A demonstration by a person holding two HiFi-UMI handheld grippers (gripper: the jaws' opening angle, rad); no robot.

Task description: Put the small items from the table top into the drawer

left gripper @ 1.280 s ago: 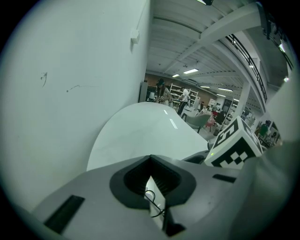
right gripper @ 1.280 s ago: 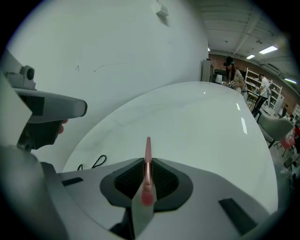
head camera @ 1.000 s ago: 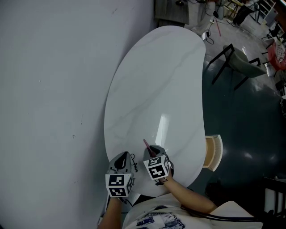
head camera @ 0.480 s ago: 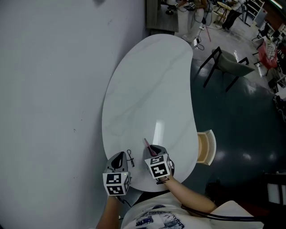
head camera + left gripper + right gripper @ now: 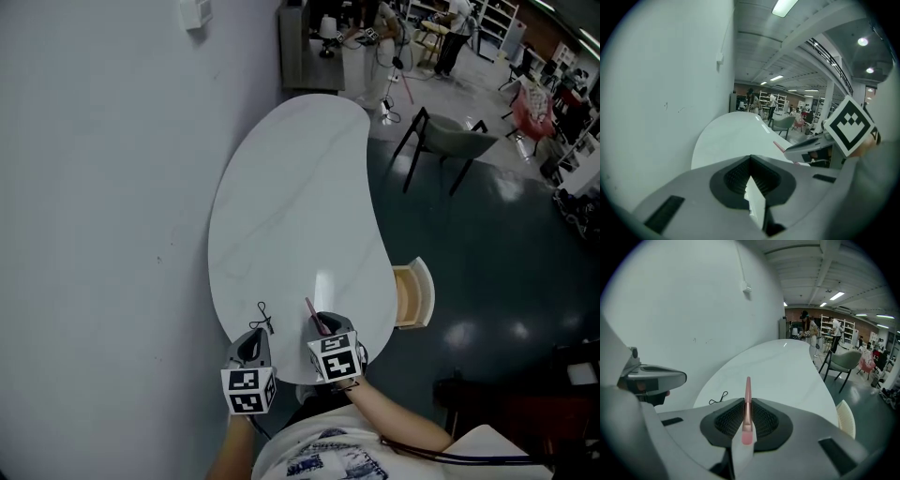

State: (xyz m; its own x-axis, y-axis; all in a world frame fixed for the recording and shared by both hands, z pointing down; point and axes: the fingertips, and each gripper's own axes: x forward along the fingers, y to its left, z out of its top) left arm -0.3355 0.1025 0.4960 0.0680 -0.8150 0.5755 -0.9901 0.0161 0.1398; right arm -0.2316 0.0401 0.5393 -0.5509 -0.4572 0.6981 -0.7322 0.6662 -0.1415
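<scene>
At the table's [image 5: 281,187] near end, the right gripper [image 5: 746,423] pinches a slim pink stick [image 5: 747,399] between barely parted jaws and should carry it level over the open drawer [image 5: 412,295] before releasing; the left gripper [image 5: 253,342] hangs shut, empty.

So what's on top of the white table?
Only a little black looped cord near the table's close end. The left hand-held gripper and right hand-held gripper cover part of that edge, so anything under them is hidden.
</scene>
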